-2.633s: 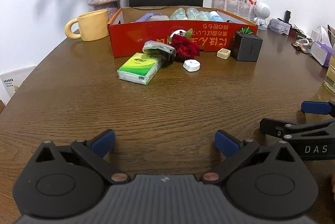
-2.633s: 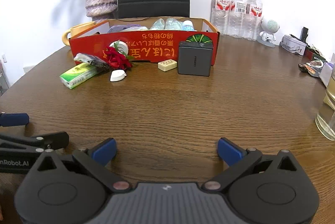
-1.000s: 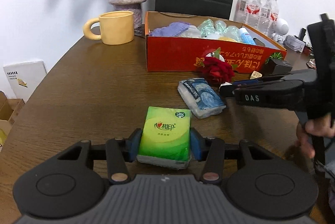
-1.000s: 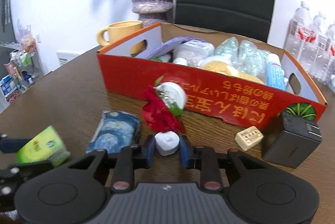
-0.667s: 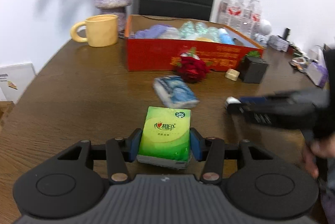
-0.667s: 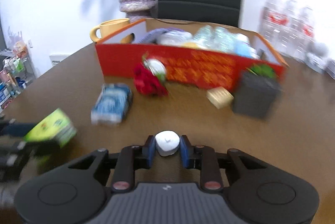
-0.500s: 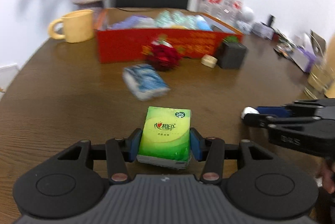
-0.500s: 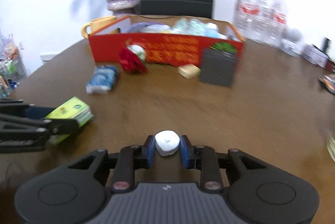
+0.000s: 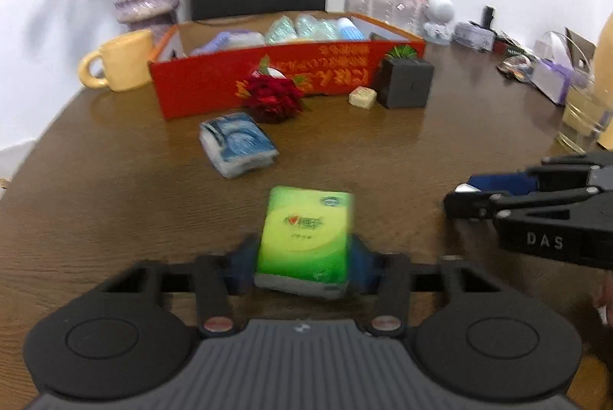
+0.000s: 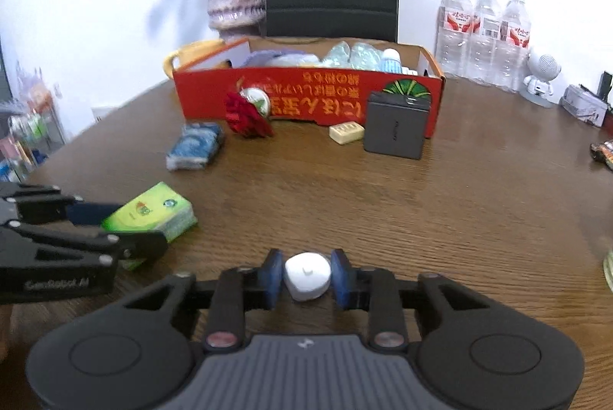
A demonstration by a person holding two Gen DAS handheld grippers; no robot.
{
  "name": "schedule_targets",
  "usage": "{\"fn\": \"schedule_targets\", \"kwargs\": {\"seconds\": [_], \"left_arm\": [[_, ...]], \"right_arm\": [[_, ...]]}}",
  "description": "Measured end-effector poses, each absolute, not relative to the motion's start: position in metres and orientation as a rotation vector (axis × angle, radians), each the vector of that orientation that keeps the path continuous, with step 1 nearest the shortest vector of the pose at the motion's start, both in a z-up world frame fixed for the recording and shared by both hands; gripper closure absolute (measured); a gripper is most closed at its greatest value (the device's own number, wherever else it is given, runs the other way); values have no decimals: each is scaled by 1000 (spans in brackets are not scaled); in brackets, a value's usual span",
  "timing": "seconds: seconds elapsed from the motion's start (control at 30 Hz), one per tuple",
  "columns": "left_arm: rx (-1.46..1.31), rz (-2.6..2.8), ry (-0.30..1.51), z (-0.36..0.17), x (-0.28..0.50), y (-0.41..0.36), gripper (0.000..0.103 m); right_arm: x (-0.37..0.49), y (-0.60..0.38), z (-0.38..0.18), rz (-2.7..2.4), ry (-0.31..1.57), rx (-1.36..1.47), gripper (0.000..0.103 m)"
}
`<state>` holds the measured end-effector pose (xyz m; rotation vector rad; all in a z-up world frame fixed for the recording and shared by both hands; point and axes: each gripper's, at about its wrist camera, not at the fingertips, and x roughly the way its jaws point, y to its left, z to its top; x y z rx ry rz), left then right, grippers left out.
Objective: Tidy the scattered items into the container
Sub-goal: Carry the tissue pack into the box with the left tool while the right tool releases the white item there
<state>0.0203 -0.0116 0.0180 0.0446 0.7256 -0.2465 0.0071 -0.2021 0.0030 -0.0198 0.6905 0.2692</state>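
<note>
Inside, red box [image 10: 306, 103] crowded with clear wrapped packets, left gripper [image 9: 302, 262] clamped around green tissue pack [image 9: 306, 237], right gripper [image 10: 306, 276] pinching small white piece [image 10: 307, 275].

Both wrist views low, facing red box [image 9: 268, 77].

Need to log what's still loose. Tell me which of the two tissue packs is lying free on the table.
The blue tissue pack, lying alone on the table before the red box. The green tissue pack is clamped in the left tool.
</note>
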Motion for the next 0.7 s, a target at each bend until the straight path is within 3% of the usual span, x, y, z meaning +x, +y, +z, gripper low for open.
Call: {"fn": "schedule_targets", "kwargs": {"seconds": [0.23, 0.43, 0.57, 0.7], "left_arm": [[-85, -333, 620, 73, 41, 7, 57], [-157, -374, 615, 119, 148, 7, 56], [-128, -372, 749, 112, 248, -16, 56], [-79, -249, 896, 92, 309, -27, 55]], "right_arm": [[12, -211, 48, 289, 557, -55, 77], [94, -233, 118, 253, 467, -7, 77], [201, -252, 131, 261, 631, 143, 77], [278, -257, 106, 204, 880, 184, 76]]}}
